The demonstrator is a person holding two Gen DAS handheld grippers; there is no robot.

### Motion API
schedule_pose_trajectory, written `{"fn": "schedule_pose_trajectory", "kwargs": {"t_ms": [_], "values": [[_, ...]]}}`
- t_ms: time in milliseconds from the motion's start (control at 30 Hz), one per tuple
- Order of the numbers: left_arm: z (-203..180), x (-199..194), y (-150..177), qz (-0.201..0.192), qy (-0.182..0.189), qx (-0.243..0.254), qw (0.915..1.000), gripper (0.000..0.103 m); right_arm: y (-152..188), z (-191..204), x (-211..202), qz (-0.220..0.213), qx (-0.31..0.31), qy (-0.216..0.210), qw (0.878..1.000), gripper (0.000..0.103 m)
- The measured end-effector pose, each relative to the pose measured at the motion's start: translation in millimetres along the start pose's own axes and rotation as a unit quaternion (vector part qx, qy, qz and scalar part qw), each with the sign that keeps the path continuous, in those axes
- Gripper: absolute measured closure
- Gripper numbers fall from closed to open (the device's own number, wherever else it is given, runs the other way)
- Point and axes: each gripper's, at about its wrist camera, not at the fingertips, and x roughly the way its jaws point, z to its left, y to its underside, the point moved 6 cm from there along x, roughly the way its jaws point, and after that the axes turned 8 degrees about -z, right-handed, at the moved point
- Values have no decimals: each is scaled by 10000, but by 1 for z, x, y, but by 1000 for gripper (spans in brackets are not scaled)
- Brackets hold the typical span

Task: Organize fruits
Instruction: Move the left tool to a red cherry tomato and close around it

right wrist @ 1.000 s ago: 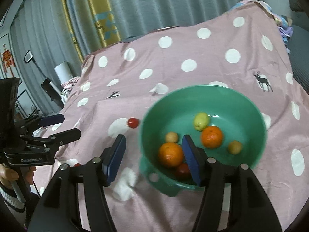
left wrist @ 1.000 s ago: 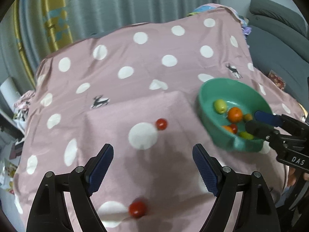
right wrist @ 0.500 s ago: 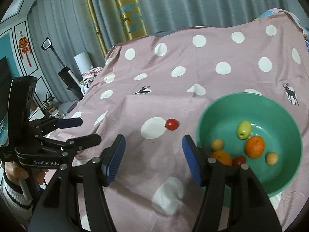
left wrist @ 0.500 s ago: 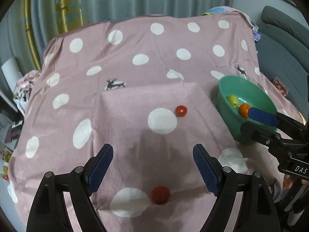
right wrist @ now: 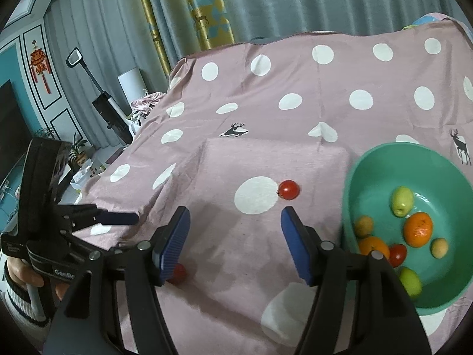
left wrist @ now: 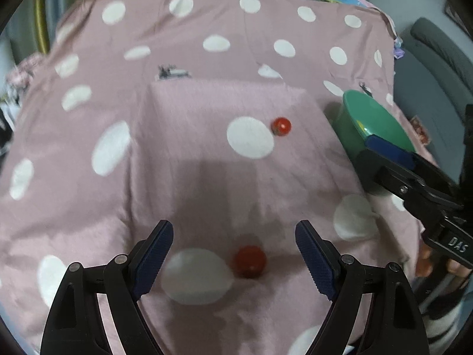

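Two red tomatoes lie on the pink dotted cloth. The near tomato (left wrist: 249, 261) sits between the open fingers of my left gripper (left wrist: 233, 257), close in front of them; in the right wrist view it (right wrist: 178, 272) peeks out beside my finger. The far tomato (left wrist: 281, 125) (right wrist: 288, 189) lies just beyond my open, empty right gripper (right wrist: 235, 236). A green bowl (right wrist: 354, 183) (left wrist: 351, 118) at the right holds oranges, green fruits, a tomato and small yellow fruits.
The pink cloth (right wrist: 295, 118) covers a raised surface that drops off at the left. Curtains (right wrist: 207, 9) hang behind. A grey sofa (left wrist: 437, 68) stands to the right. A vacuum (right wrist: 103, 100) and clutter stand on the floor at left.
Both grippers have swung left, away from the bowl. My left gripper has closed in on the near tomato; my right gripper now faces the far tomato, with the bowl at its right.
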Motion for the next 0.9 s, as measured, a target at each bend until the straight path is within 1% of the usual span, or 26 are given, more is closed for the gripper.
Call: {"fn": "schedule_pose_trajectory", "kwargs": {"t_ms": [233,367,433,533,567,633,700,833,900], "values": [[9,11,9,449,379,-428,9974,18,1,6,16,151,34,-57,9999,39],[6,17,12,655,472,-540,9953,18,0,4,22,183,150,-139,9996,38],[3,17,11,690,576,-564,9944,18,2,3,25,242,178,-144,9994,38],[1,22,15,927,679,-575,9917,18,3,0,28,330,270,-184,9989,38],[2,25,19,1058,690,-631,9900,18,4,0,29,344,305,-218,9987,38],[5,28,21,1194,626,-674,9886,18,4,0,29,356,360,-254,9984,38],[5,27,22,1259,569,-688,9880,18,3,1,28,351,389,-304,9982,38],[-1,29,24,1442,574,-640,9858,18,2,2,23,309,419,-389,9979,38],[-4,30,25,1486,407,-510,9867,18,1,2,21,283,445,-412,9978,38]]}}
